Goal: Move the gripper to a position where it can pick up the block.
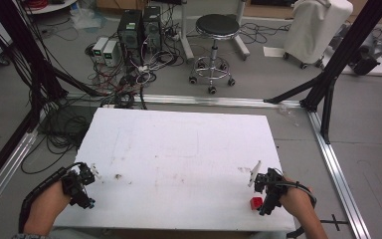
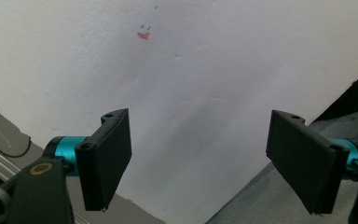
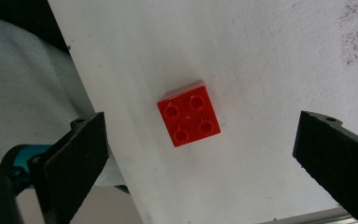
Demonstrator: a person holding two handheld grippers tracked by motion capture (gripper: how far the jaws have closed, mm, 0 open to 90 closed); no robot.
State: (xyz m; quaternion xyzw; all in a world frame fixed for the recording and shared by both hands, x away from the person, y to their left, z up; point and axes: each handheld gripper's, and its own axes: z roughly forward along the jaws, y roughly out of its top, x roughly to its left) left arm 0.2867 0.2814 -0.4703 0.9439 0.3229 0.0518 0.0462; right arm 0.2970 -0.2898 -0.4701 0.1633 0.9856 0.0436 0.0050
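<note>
High view: a white foam-like board serving as the table top [image 1: 179, 149] lies under both hands. The left gripper [image 1: 82, 184] sits at the board's near left corner; the right gripper [image 1: 264, 186] sits at the near right edge, with a small red square plastic building brick [image 1: 256, 202] just beside it, on the person's side of its jaws. Cables, computer boxes and a black round stool [image 1: 218, 25] stand on the floor beyond the board. Left gripper view: jaws spread wide, nothing between them; bare board ahead, with a small orange mark [image 2: 143, 35] well ahead of the jaws and grey cloth off the board's edge below the right-hand jaw. Right gripper view: jaws also spread wide, empty. The brick [image 3: 189, 120] lies flat on the board, four studs up, ahead of and between the jaws, closer to the left-hand jaw, near the board's edge and turned a little askew to the jaw line. Judgement: the brick looks light, rigid and smooth-sided, not fragile; it may skid on the board if nudged. Best hold is across two opposite flat side walls, jaws squared to them, below the studs.
</note>
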